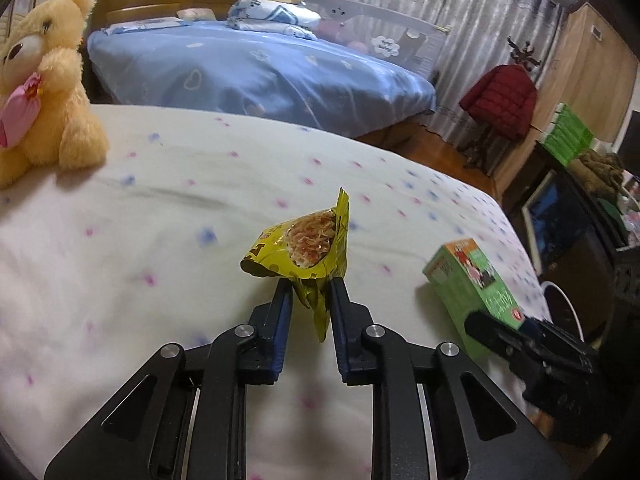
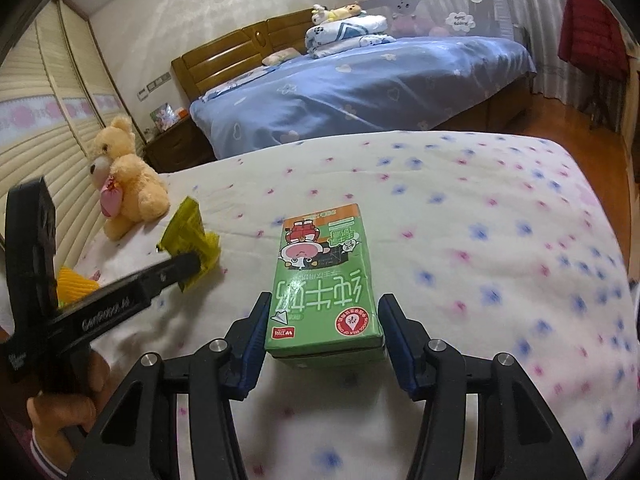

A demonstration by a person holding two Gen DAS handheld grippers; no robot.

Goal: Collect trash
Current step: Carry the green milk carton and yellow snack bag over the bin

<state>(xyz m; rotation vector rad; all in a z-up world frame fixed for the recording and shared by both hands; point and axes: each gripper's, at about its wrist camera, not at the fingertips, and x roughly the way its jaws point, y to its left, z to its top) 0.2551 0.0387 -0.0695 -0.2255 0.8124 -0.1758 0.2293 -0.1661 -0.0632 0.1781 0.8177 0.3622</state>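
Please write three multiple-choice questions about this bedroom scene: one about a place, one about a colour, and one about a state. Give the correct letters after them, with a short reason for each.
1. Where does the teddy bear sit?
A. on the white flowered bed
B. on the blue bed
C. on the floor

2. What is the main colour of the milk carton?
A. red
B. green
C. blue

3. What is the state of the snack wrapper?
A. lying flat on the cover
B. pinched in the left gripper
C. held in the right gripper

Answers:
1 A, the bear sits on the white cover with pink and blue flowers.
2 B, its faces are green, with an orange end.
3 B, the left gripper's blue pads squeeze its crumpled lower end, and its body stands up off the cover.
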